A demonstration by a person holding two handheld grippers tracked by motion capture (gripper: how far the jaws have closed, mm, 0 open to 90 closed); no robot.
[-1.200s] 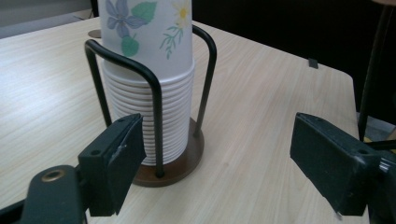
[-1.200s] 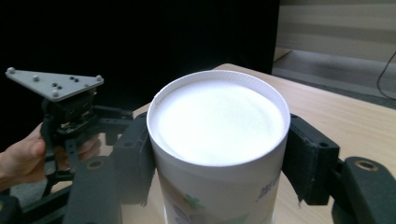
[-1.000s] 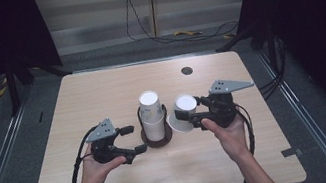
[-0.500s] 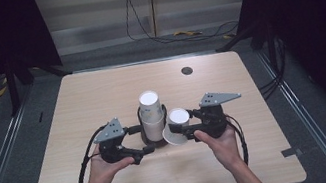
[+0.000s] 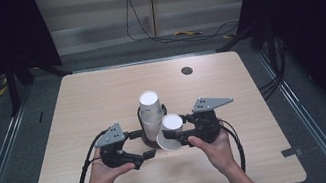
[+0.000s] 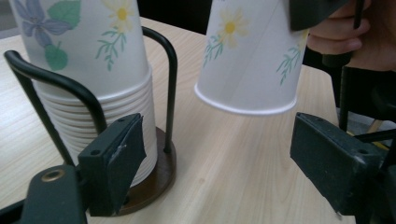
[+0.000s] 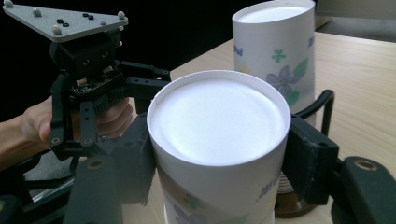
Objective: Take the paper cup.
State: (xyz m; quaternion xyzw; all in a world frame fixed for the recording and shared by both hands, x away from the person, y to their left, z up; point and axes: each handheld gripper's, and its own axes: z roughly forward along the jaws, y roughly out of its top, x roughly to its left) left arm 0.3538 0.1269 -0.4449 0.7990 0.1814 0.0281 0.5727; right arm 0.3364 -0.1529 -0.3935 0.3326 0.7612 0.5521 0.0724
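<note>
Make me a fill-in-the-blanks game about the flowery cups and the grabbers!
1. The right gripper is shut on one paper ____.
2. That cup is held bottom end ____.
3. The cup stack stands in a black wire ____.
4. The left gripper has its jaws ____.

Missing words: cup; up; holder; open

A white paper cup (image 5: 170, 132) with a flower print hangs upside down, tilted, clear of the table. Just beside it, a stack of matching cups (image 5: 150, 111) stands inverted in a black wire holder (image 6: 154, 154).

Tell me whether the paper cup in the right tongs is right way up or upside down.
Upside down and tilted: the paper cup has its open rim lowest, clear of the table, and its closed base faces up between the right tongs.
</note>
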